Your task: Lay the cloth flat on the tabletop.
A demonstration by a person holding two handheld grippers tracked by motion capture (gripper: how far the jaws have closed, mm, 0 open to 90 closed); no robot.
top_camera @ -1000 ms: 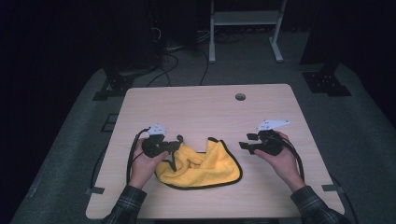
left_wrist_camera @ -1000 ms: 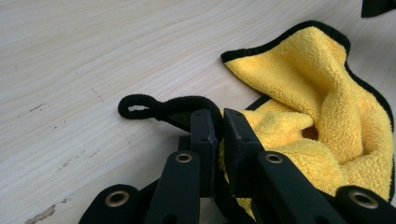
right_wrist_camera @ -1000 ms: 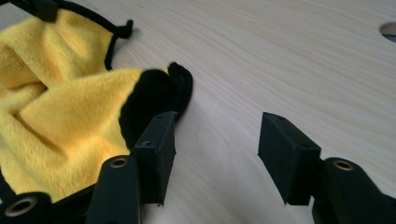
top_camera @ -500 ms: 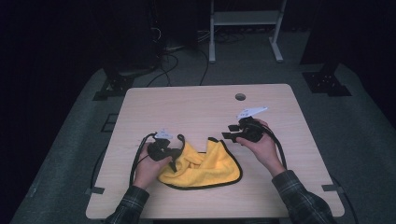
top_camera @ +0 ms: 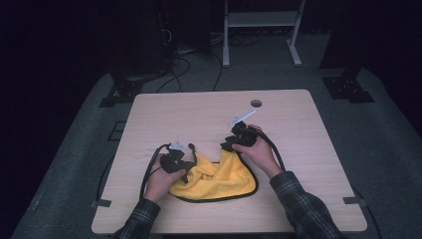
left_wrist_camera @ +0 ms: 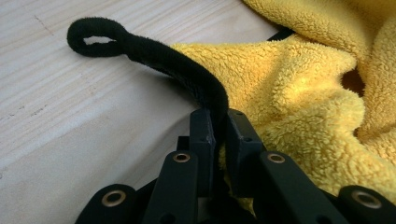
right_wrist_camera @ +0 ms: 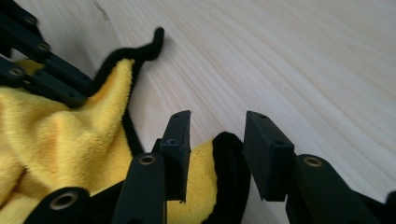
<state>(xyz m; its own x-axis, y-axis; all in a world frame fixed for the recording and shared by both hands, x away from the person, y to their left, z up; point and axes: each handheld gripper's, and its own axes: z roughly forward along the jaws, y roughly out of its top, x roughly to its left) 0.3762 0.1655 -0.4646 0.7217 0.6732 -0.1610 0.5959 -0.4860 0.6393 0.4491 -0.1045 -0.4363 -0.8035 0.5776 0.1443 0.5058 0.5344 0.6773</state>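
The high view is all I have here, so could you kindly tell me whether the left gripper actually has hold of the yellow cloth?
Observer: Yes. In the left gripper view the left gripper is shut on the cloth's black trim, right at a corner.
Operator: Thank you. Is there anything special about that corner?
Observer: The trim runs out past the jaws into a small hanging loop that lies on the table.
Operator: And has the right gripper gripped its corner?
Observer: Not yet. The right gripper has just been closing, but its jaws stand apart, with the black edge of the yellow cloth between them and unpressed.
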